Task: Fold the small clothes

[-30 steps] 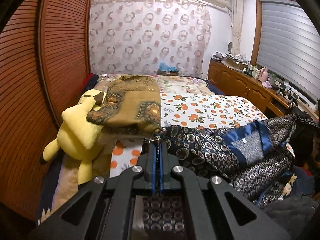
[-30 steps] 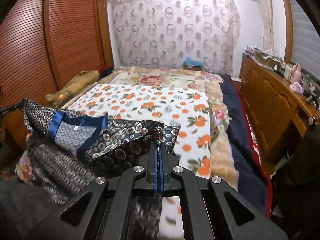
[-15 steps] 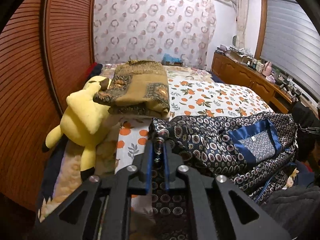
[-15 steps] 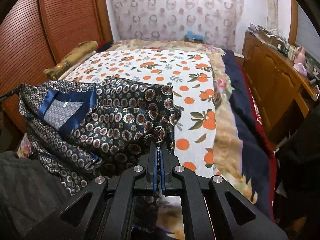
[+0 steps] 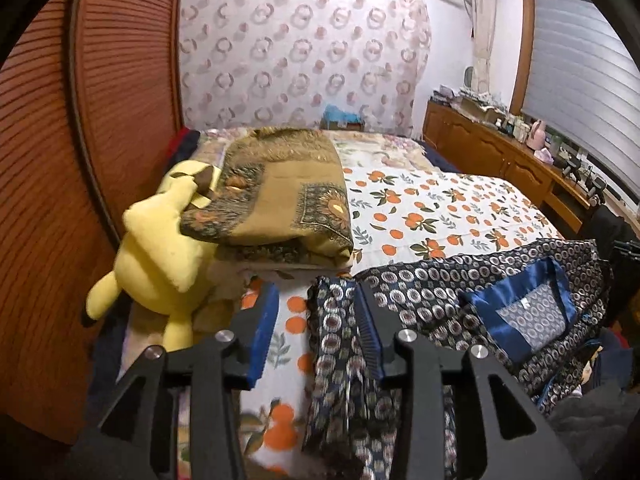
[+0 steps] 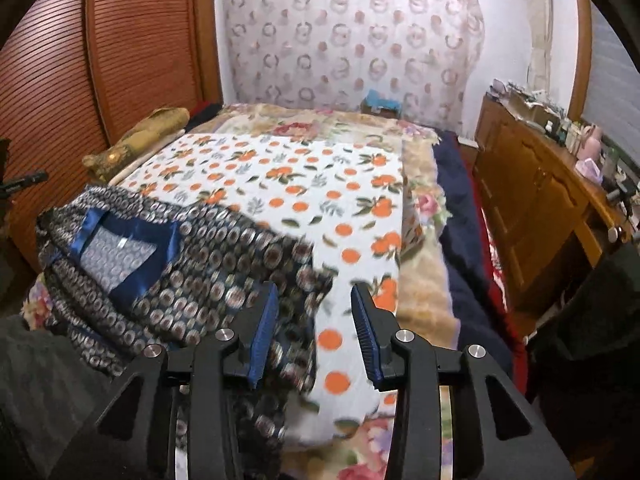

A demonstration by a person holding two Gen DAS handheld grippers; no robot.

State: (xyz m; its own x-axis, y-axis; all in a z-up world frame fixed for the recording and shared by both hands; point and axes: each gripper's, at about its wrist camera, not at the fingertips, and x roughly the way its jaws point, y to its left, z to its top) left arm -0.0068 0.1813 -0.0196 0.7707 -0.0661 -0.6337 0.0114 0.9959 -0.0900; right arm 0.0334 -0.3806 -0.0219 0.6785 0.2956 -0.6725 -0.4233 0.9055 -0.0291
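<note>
A dark navy garment with a circle print and a blue satin collar (image 5: 460, 304) (image 6: 168, 264) lies spread on the near edge of the bed's orange-print sheet (image 5: 432, 208) (image 6: 288, 176). My left gripper (image 5: 316, 312) is open over the garment's left corner, with cloth lying between its fingers. My right gripper (image 6: 314, 312) is open over the garment's right corner, with the cloth edge under its left finger.
A yellow plush toy (image 5: 160, 248) and a folded olive-brown patterned cloth (image 5: 280, 196) (image 6: 136, 144) lie at the bed's left side by the wooden slatted wardrobe (image 5: 100, 120). A wooden dresser with clutter (image 6: 540, 184) stands on the right. A curtain (image 6: 348, 36) hangs behind.
Both grippers were shut on the garment's corners and lowered it onto the bed. Both have now opened and let it go, leaving it spread flat.
</note>
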